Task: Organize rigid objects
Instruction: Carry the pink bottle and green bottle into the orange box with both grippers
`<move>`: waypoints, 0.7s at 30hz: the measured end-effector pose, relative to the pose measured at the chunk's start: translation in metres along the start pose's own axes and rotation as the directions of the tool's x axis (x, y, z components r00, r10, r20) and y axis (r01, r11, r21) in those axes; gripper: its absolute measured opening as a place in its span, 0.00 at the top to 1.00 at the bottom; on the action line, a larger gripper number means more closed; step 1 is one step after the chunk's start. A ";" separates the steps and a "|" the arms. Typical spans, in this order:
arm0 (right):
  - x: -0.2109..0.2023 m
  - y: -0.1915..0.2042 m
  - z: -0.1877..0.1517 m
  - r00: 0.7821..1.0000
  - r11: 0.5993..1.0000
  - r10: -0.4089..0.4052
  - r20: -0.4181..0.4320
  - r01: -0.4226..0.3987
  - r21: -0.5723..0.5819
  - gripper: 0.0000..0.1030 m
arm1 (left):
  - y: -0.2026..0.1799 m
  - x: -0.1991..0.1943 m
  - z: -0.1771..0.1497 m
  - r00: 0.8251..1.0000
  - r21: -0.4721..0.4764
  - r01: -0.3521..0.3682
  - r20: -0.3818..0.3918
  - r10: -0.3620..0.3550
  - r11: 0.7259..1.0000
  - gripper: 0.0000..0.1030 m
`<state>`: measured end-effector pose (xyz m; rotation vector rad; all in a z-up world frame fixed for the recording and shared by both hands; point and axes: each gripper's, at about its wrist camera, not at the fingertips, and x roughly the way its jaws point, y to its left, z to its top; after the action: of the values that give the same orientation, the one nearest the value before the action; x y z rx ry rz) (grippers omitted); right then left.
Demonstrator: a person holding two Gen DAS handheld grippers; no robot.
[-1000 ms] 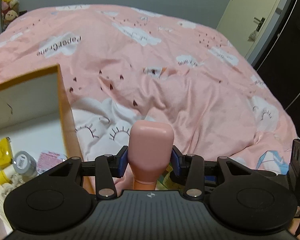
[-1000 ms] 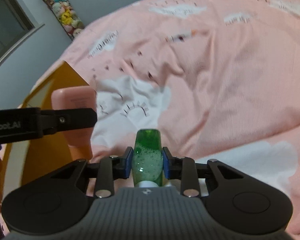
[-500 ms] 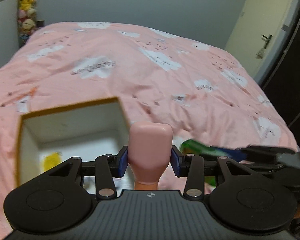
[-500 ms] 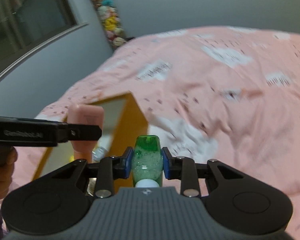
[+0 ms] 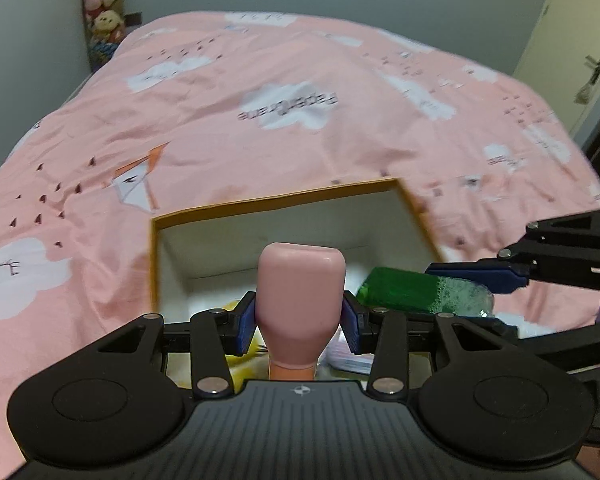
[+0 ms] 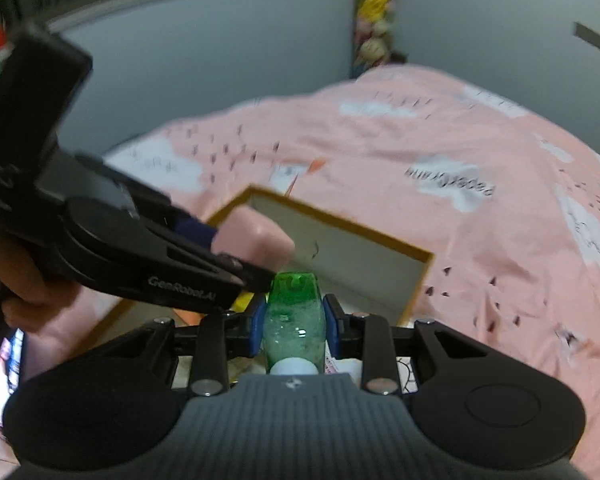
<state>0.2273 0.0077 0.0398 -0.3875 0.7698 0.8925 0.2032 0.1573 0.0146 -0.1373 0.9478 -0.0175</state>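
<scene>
The left gripper (image 5: 300,322) holds a pink bottle (image 5: 301,300), its 2 blue pads pressed on the bottle's sides just above the narrowing neck, the wide flat end pointing away from the jaws. Past that end, and lower, lies an open box (image 5: 276,200) with an orange rim and white inner walls, resting on a pink bedspread (image 5: 260,80) printed with white clouds. Small items lie on the box floor beneath the jaws, a yellow one among them, too blurred to name.

The right gripper (image 6: 294,326) is closed narrowly on a green bottle (image 6: 294,312) holding foamy liquid, white cap toward the camera and green base pointing forward. In the left wrist view this bottle (image 5: 412,290) comes in from the right, lying nearly level just beside the pink one and over the box's right side. In the right wrist view the left gripper (image 6: 236,248) crosses to the left of the jaws, carried by a hand (image 6: 20,292), its pink bottle (image 6: 256,240) just above and left of the green base.
</scene>
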 end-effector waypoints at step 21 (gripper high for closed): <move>0.138 -0.007 0.026 0.935 0.912 -0.194 -0.296 0.060 -0.406 0.72 | 0.029 0.069 0.016 0.997 -0.032 0.044 -0.065 -0.046 0.999 0.53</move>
<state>0.2981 0.0950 -0.0453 -0.9546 0.8601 0.8656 0.2549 0.1826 -0.0360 -0.1874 1.0111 -0.0491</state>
